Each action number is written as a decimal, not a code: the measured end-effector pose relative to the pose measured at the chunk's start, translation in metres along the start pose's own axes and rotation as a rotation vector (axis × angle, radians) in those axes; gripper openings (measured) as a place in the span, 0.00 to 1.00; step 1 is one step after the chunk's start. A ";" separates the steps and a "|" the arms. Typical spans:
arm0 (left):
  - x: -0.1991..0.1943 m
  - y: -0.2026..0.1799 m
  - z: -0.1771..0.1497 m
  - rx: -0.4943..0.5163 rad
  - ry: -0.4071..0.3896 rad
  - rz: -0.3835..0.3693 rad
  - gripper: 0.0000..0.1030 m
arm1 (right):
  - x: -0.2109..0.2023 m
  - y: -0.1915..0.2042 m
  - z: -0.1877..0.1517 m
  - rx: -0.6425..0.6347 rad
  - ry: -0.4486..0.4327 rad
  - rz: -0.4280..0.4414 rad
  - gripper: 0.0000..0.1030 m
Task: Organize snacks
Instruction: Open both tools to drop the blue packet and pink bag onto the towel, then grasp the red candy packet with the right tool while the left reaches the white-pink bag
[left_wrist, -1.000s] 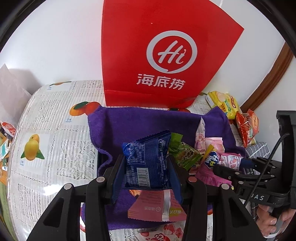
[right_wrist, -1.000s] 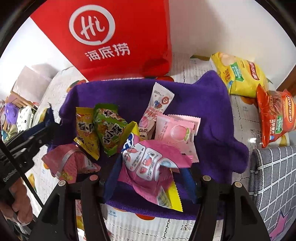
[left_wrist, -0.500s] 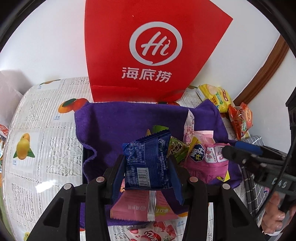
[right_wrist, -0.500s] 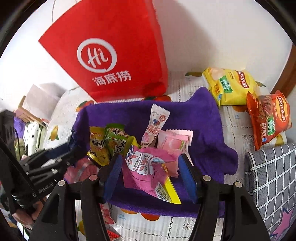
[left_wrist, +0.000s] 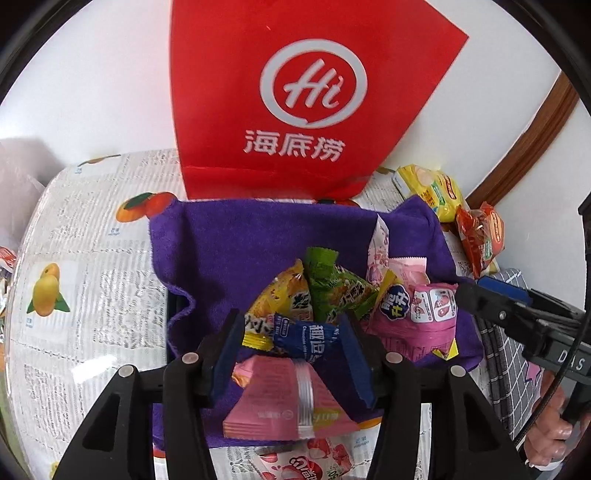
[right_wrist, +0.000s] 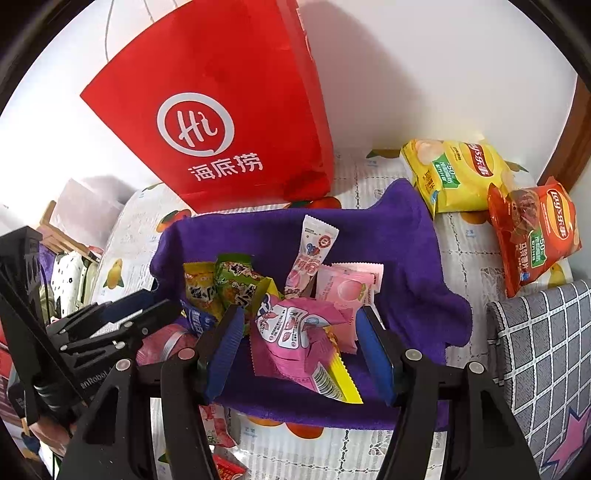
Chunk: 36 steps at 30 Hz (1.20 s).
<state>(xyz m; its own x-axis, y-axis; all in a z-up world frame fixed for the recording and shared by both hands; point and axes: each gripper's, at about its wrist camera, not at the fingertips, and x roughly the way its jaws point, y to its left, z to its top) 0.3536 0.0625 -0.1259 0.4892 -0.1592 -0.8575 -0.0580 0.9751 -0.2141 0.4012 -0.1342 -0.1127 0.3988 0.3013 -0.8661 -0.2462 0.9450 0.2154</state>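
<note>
A purple cloth-lined bin (left_wrist: 236, 251) (right_wrist: 406, 258) holds several snack packets. My left gripper (left_wrist: 291, 332) is open, its jaws either side of a blue packet (left_wrist: 308, 341) that lies on the pile, with a pink packet (left_wrist: 288, 402) below it. My right gripper (right_wrist: 299, 332) is open over a pink packet (right_wrist: 295, 339) that rests in the bin; this packet also shows in the left wrist view (left_wrist: 417, 317). Yellow (left_wrist: 280, 295) and green (left_wrist: 336, 288) packets lie behind.
A red paper bag (left_wrist: 295, 99) (right_wrist: 221, 122) stands behind the bin against the white wall. Yellow (right_wrist: 458, 173) and red (right_wrist: 532, 236) chip bags lie at the right. A grey checked cushion (right_wrist: 546, 350) is at the right front. A fruit-print cloth (left_wrist: 92, 258) covers the table.
Both grippers opened. The blue packet dropped from the left gripper onto the pile. The pink packet left the right gripper and lies in the bin. Both grippers pulled back slightly.
</note>
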 end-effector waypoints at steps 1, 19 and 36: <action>-0.002 0.002 0.001 -0.005 -0.005 0.002 0.50 | -0.001 0.001 0.000 -0.002 -0.002 0.003 0.61; -0.039 0.006 0.004 -0.025 -0.078 0.107 0.53 | -0.021 0.043 -0.054 -0.039 -0.038 0.027 0.61; -0.103 0.039 -0.094 -0.020 -0.115 0.138 0.60 | 0.023 0.090 -0.205 0.002 0.110 0.016 0.61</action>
<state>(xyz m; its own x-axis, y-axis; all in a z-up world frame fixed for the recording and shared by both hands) 0.2193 0.1027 -0.0897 0.5718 -0.0043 -0.8204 -0.1484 0.9829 -0.1086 0.2072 -0.0683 -0.2050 0.2952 0.3003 -0.9070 -0.2499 0.9405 0.2300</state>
